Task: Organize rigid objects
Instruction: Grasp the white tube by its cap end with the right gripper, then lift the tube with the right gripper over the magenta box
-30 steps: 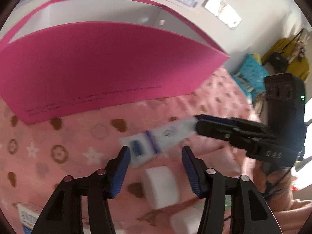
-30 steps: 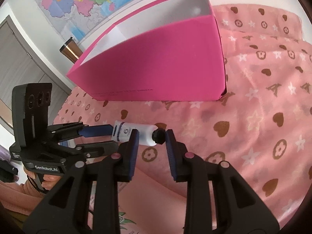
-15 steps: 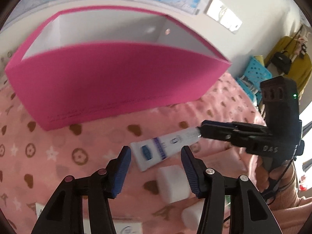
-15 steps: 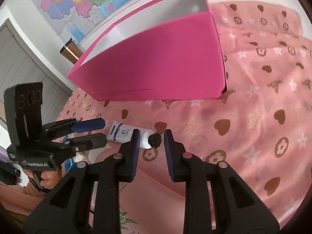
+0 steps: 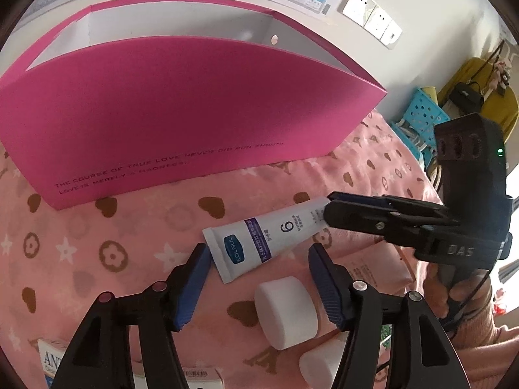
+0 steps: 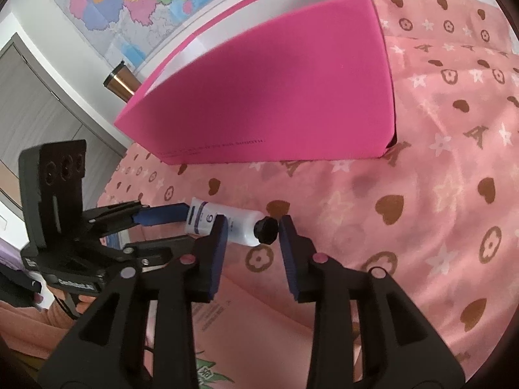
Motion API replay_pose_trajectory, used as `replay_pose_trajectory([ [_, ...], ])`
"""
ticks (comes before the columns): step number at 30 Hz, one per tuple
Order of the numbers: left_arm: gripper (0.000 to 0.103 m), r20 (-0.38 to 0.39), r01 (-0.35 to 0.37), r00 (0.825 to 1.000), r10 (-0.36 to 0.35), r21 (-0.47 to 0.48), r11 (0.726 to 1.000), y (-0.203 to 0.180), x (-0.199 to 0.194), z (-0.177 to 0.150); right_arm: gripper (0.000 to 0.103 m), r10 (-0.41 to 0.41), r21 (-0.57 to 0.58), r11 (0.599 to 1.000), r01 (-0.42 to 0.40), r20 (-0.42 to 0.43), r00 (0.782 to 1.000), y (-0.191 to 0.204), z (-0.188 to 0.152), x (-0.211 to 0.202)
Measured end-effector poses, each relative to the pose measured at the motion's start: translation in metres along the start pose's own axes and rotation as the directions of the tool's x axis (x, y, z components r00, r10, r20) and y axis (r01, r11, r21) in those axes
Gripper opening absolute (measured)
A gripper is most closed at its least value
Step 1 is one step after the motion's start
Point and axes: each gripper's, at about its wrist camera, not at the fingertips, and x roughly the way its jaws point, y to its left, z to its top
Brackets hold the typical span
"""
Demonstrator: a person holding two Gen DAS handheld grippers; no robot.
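Across the whole scene a pink fleece blanket printed with brown hearts, white stars and flower rings (image 6: 454,168) is spread, and every other thing is placed on it. Behind the tube, a large magenta cardboard box with a white inside and an open top (image 5: 181,110) is stood upright on the blanket.

Just in front of that box, a white plastic cosmetic tube with a blue-and-purple label, a printed 6 and a black screw cap (image 5: 266,240) is seen lying on the blanket, well apart from the box wall.

At the tube's crimped end the left gripper (image 5: 258,267) is placed; its jaws have just been opening and are spread, the crimped end sitting between the pads without being pressed. At the tube's capped end the right gripper (image 6: 251,231) is placed; its jaws have also just been opening and are parted, a gap being visible between the cap and the pads.

Nearer the left camera than the tube, 2 short white cylindrical jars (image 5: 287,311) are set side by side. Beside them, at the lower edge, a white printed carton (image 5: 52,361) is partly seen.
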Motion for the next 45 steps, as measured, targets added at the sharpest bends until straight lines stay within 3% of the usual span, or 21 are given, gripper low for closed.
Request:
replay_pose_trajectory([
  [8,0.061,0.011,-0.019,1.000,0.019,0.005,1.000,-0.004,0.003,0.001,0.036,-0.003,-0.082,0.997,0.007,0.054,0.999,0.023,0.004,-0.016],
  [11,0.048,0.006,-0.004,1.000,0.003,0.006,1.000,-0.006,0.005,0.002,0.036,0.005,-0.106,0.994,0.002,0.064,0.998,0.027,0.005,-0.018],
  [16,0.047,0.009,-0.016,1.000,0.016,0.009,1.000,-0.007,0.006,0.005,0.035,0.005,-0.129,0.992,0.001,0.045,0.999,0.031,0.005,-0.007],
  [21,0.042,0.010,-0.024,1.000,0.024,0.001,1.000,-0.004,0.008,0.005,0.035,0.006,-0.077,0.997,-0.002,0.045,0.999,0.016,0.012,-0.001],
  [30,0.042,0.008,-0.034,0.999,0.034,0.001,0.999,-0.004,0.009,0.007,0.035,0.093,0.038,0.995,-0.095,0.049,0.994,-0.005,0.027,0.013],
  [37,0.045,0.007,-0.021,1.000,0.021,-0.019,1.000,-0.002,0.009,0.009,0.026,0.138,0.037,0.989,-0.142,0.083,0.987,0.002,0.027,0.001],
  [45,0.051,0.067,0.027,0.997,-0.029,0.029,0.999,-0.020,-0.011,0.022,0.026,0.154,-0.040,0.988,-0.149,0.174,0.973,0.026,0.042,-0.043],
])
